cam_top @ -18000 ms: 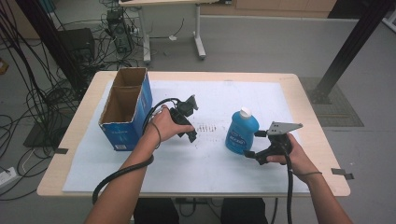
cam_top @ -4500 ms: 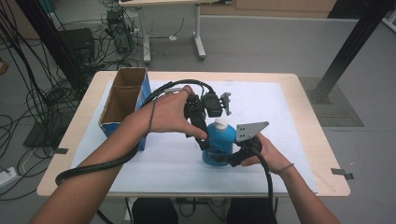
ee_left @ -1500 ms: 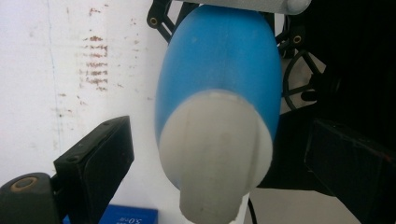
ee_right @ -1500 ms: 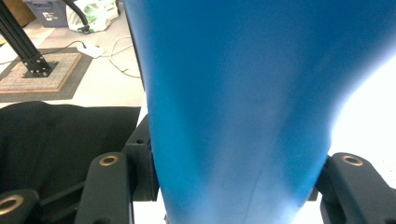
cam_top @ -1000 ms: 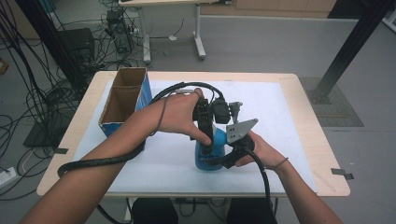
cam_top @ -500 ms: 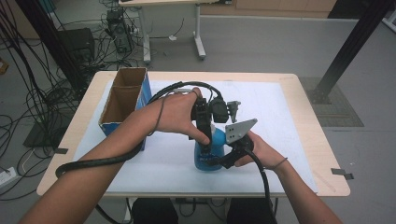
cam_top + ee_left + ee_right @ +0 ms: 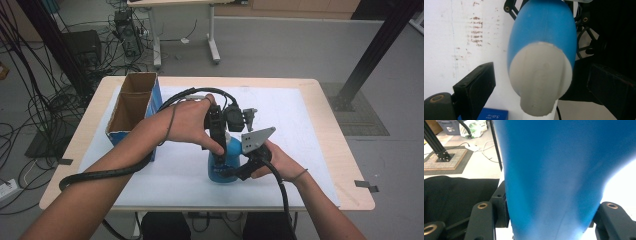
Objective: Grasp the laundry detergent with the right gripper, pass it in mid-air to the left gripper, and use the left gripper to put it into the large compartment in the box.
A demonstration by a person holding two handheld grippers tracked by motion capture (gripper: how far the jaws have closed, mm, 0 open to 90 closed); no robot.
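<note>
High view: blue bottle (image 7: 223, 165) stands upright near the table's (image 7: 325, 135) near-centre, cap up. Right gripper (image 7: 239, 170) clamps its body; left gripper (image 7: 220, 150) jaws straddle the white cap (image 7: 540, 77), apparently not touching.

We see even, soft indoor light with faint shadows. Up close, the blue bottle (image 7: 554, 177) blurs, and white glare washes its right edge.

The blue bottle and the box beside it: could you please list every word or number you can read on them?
"5.0", or close to it: blurred white print on the blue box, seen low in the left gripper view.
Blue bottle: a dark label patch low on its body, too small to read.
Open cardboard box: no legible print.
</note>
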